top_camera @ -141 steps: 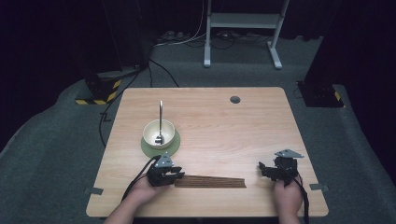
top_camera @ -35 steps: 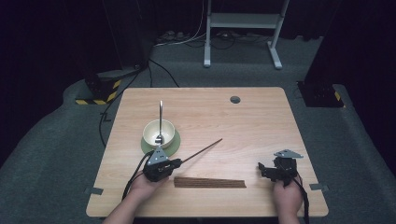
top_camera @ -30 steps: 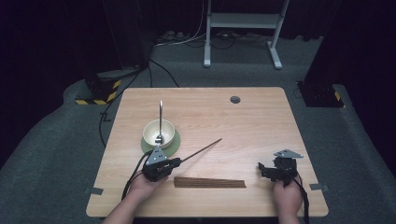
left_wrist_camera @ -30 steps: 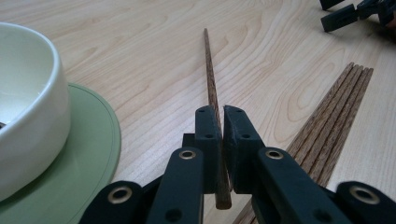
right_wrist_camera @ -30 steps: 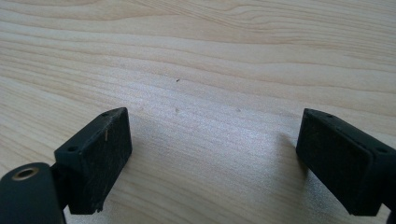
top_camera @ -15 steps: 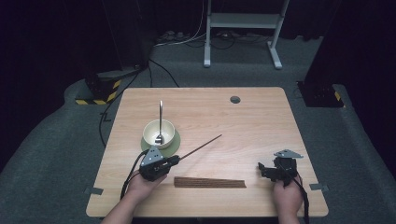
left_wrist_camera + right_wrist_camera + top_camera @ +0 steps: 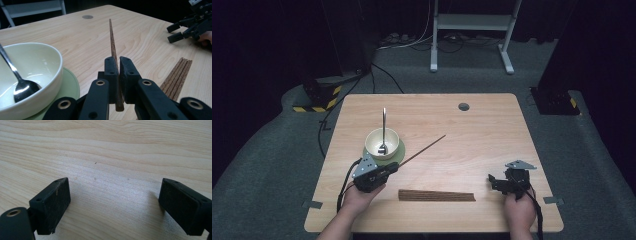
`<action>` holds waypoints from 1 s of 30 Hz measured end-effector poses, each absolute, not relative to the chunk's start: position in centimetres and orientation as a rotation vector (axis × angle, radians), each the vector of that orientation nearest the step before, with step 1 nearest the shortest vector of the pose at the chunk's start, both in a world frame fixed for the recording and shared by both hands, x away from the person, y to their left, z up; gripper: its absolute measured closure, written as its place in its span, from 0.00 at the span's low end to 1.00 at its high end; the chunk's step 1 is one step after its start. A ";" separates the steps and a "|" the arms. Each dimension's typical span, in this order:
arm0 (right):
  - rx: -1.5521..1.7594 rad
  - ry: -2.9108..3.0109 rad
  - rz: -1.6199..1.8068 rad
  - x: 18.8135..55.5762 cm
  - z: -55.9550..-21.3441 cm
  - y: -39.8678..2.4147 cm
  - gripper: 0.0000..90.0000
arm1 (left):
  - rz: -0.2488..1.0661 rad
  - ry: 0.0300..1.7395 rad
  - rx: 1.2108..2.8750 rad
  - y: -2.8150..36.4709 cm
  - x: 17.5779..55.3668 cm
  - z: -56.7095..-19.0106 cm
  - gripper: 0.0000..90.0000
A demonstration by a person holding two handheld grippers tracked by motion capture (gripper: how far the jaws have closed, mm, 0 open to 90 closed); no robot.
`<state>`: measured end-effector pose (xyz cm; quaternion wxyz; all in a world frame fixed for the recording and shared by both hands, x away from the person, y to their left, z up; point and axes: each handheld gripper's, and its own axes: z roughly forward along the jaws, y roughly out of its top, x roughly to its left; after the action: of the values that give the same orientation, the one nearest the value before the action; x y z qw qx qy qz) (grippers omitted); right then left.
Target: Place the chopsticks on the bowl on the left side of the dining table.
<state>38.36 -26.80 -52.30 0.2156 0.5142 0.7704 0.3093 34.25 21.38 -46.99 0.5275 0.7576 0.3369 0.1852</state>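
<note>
Pinching one wooden chopstick (image 7: 113,45) between tight jaws, the left gripper (image 7: 384,171) holds it raised beside the bowl (image 7: 382,143) (spoon (image 7: 383,129) inside). Nearest the person, the remaining chopsticks (image 7: 437,195) lie bundled, unmoved. Farther right, the right gripper (image 7: 493,181) rests spread and empty.

The left gripper (image 7: 384,172) sits in the left hand (image 7: 357,196) near the front edge, with its jaws pinched tight together. The right gripper (image 7: 499,181) sits low in the right hand (image 7: 519,207), and its jaws stand wide apart. Both forearms come in from below.
</note>
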 end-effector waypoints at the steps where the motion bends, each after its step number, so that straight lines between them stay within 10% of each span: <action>1: 1.426 2.136 0.858 38.4 -52.3 -26.8 0.12 | 0.452 0.793 1.817 21.6 34.3 -46.9 0.94; 30: 1.418 2.117 0.867 38.4 -52.4 -26.7 0.12 | 0.550 0.951 1.738 26.5 35.5 -46.7 0.94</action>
<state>38.39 -26.70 -52.44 0.2232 0.5137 0.7666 0.3139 35.45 26.54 -46.69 0.5164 0.7239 0.3961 0.2291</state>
